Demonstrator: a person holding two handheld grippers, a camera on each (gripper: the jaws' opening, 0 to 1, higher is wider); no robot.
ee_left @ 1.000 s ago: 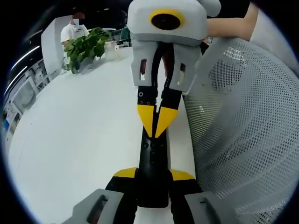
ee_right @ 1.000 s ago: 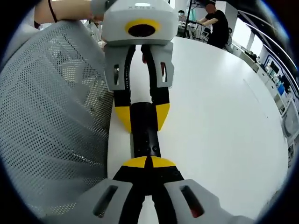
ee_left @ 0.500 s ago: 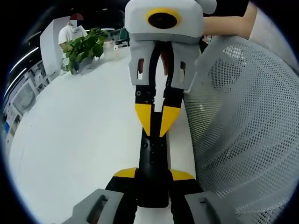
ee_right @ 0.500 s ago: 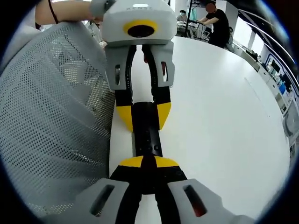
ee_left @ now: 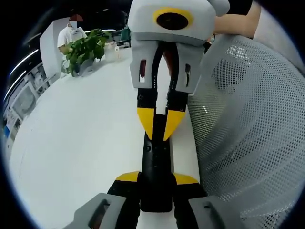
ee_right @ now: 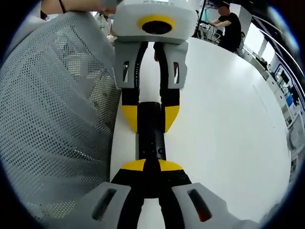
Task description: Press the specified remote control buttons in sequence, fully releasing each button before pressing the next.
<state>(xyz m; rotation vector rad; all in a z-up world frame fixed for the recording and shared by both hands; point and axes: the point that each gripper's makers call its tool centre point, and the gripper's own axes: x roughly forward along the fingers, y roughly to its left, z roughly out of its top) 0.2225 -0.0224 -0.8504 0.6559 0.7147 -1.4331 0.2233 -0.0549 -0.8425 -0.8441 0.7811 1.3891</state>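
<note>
A black remote (ee_left: 155, 167) lies along the edge of the white counter (ee_left: 81, 138), beside a grey mesh chair back (ee_left: 248, 129). The left tool (ee_left: 156, 180) grips the remote's near end, its yellow-tipped jaws clenched on both sides. The right tool (ee_left: 160, 125) meets it from the far end, jaws drawn together over the remote's top face. In the right gripper view, its own tips (ee_right: 151, 167) are pinched together on the remote (ee_right: 150, 136). A potted plant (ee_left: 86, 50) stands at the far end.
</note>
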